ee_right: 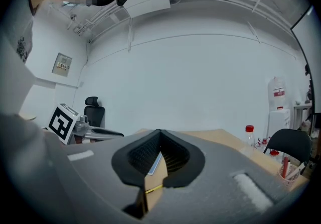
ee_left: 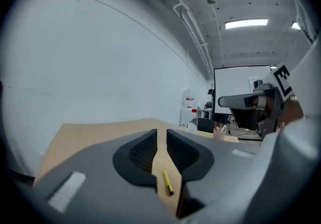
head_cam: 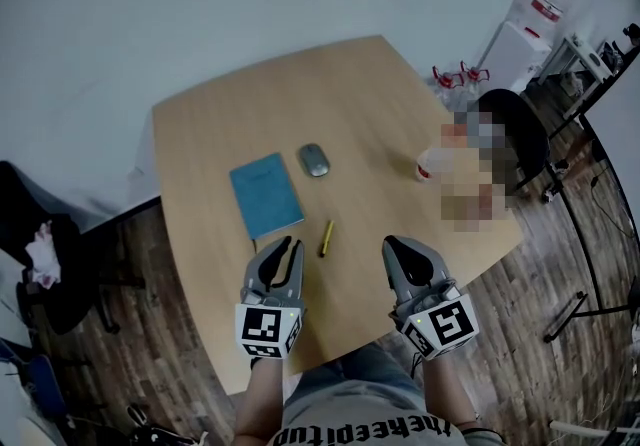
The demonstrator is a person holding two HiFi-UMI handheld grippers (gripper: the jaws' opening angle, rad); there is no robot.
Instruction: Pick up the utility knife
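Observation:
The utility knife (head_cam: 326,238), slim and yellow, lies on the wooden table (head_cam: 370,104) between my two grippers. My left gripper (head_cam: 289,245) sits just left of it, low over the table, jaws a narrow slit apart with nothing between the pads. In the left gripper view the knife (ee_left: 167,183) shows on the tabletop below that gap, left gripper (ee_left: 161,135). My right gripper (head_cam: 392,244) is to the knife's right, tips together and empty. In the right gripper view its jaws (ee_right: 159,133) meet, and the knife (ee_right: 153,188) shows as a thin yellow line below.
A blue notebook (head_cam: 265,196) lies left of the knife, a grey mouse (head_cam: 313,160) beyond it. A clear bottle (ee_right: 249,135) stands at the table's right side. A black chair (head_cam: 520,134) and a water dispenser (head_cam: 530,24) stand past the right edge.

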